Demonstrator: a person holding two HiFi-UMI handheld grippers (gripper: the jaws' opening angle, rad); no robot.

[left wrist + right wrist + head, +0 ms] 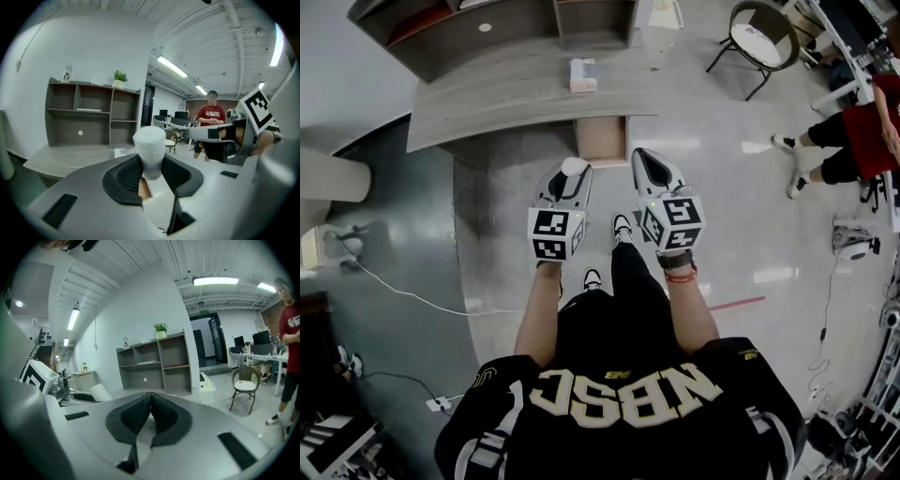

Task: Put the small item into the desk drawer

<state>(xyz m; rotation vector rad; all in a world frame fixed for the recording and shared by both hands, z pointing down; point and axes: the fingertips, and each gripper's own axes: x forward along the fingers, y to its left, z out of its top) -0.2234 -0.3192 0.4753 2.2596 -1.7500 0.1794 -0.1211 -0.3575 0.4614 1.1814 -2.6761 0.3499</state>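
Note:
The small item is a white foam-like cylinder [573, 167] [149, 150], upright between the dark pads of my left gripper [571, 176] [151, 176], which is shut on it. My right gripper [652, 172] [150, 416] is beside it at about the same height, jaws shut with nothing between them. From the right gripper view the white item [100, 392] shows at the left. Both grippers hang over the floor, pointing at the grey desk [506, 94] [70, 157]. A light wooden drawer unit [601, 139] sits under the desk's near edge, just ahead of the jaws.
A grey shelf unit [487, 28] [154, 364] stands behind the desk, and a small white packet [583, 75] lies on the desktop. A chair [764, 33] and a person in red [862, 141] are to the right. A white cable [403, 291] runs across the floor at left.

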